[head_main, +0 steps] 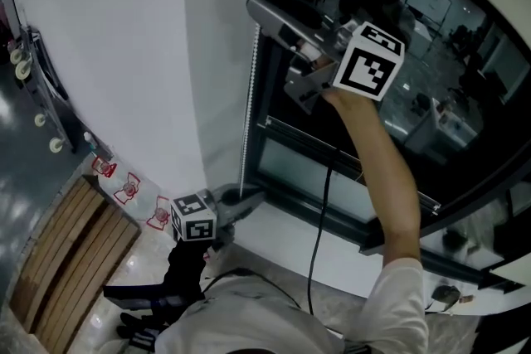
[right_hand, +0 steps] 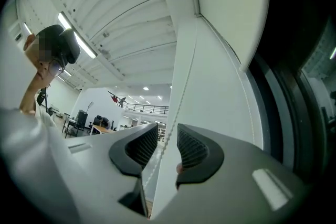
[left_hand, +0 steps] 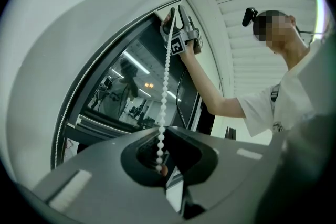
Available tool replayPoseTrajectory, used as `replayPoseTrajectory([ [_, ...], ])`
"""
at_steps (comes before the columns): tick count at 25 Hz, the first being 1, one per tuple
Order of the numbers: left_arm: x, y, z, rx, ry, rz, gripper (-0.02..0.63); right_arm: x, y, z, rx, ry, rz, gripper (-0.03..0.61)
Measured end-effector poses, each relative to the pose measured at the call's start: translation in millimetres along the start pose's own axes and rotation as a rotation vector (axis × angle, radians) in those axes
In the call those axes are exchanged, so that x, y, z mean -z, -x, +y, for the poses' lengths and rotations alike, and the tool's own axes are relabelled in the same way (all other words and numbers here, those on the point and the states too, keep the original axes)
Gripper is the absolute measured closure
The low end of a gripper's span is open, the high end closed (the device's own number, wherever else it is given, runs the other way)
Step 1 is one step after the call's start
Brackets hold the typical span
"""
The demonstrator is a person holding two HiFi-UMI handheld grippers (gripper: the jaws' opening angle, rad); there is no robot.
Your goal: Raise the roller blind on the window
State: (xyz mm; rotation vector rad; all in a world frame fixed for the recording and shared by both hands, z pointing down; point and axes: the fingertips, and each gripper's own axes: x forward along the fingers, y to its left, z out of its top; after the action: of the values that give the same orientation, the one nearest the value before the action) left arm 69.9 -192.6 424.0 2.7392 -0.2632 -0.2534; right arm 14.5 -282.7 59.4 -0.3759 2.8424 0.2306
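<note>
a dark window in a black frame is set into a white wall, with a white sill below and wooden slats on the floor at lower left. the blind's bead chain is hung down the frame's left edge; the blind's cloth cannot be made out. the right gripper is held high on an outstretched bare arm, its jaws parted with the chain passing loosely between them. the left gripper is held low by the sill's left end, its jaws closed on the chain. black-and-white square markers are carried on both cubes; no readable writing is seen.
</note>
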Motion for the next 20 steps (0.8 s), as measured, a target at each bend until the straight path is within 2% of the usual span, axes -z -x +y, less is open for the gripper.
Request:
replayPoseTrajectory([
  [10,3.7,1.3,-0.6,0.001,0.006,0.0,0.615,-21.8,-12.1,-5.9,0.007,0.025,-0.012,0.476],
  [15,5.2,3.0,1.0,-0.001,0.005,0.0,0.615,-22.3,-10.5,-5.5,0.021,0.022,-0.02,0.549],
  [20,6.9,3.5,0.9,0.0,0.011,-0.003,0.615,-19.8,-8.7,-5.8,0.025,-0.036,-0.026,0.561],
])
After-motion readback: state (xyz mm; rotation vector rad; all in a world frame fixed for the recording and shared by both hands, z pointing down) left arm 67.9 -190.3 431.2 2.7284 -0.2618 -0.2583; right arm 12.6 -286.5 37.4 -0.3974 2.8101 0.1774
